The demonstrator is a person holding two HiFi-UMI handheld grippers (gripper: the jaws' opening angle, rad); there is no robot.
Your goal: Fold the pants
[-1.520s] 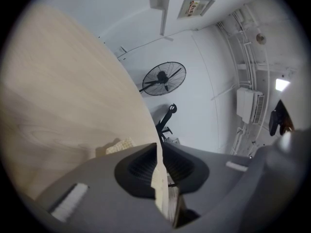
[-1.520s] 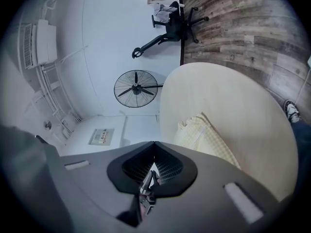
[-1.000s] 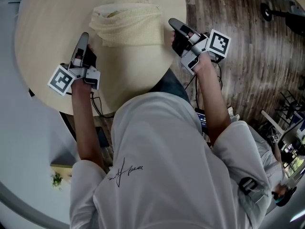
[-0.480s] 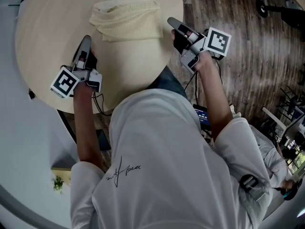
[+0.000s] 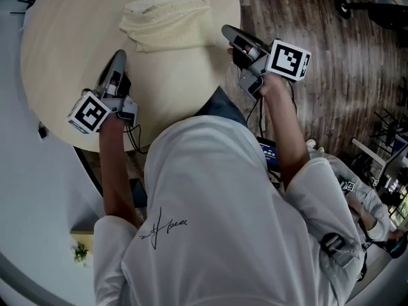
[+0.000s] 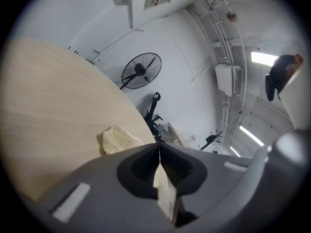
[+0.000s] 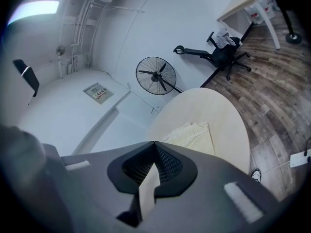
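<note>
1. Left gripper (image 5: pixel 119 55): jaws were closing. In its own view the tips already met, with nothing between them.
2. Right gripper (image 5: pixel 226 29): jaws were fully together and empty, with no cloth caught.
3. Each gripper was held in one of the person's hands. The left marker cube (image 5: pixel 88 112) sat at the near-left of the table, the right marker cube (image 5: pixel 289 59) just off the table's right edge.
4. Left gripper was over the table (image 5: pixel 57 50), pointing away from the person toward the far side. It was near the pants (image 5: pixel 169 21) but apart from them, below and left of the bundle in the head view.
5. Right gripper was at the table's right rim, with its tip just beside the right edge of the pants. Couldn't tell whether it touched.
6. The pants were pale yellow checked fabric, folded into a compact bundle. They lay flat on the far part of the round light-wood table, between the lines of the two grippers, and neither gripper held them.
7. Both gripper views showed the bundle just past the jaw tips, resting on the tabletop.
8. Person's white shirt (image 5: pixel 217 222) filled the lower head view, arms reaching out to either side of the table.
9. Surroundings: wood-plank floor (image 5: pixel 331 24) right of the table, standing fan (image 7: pixel 156 75) against the white wall, office chair (image 7: pixel 221 52) beyond it.
</note>
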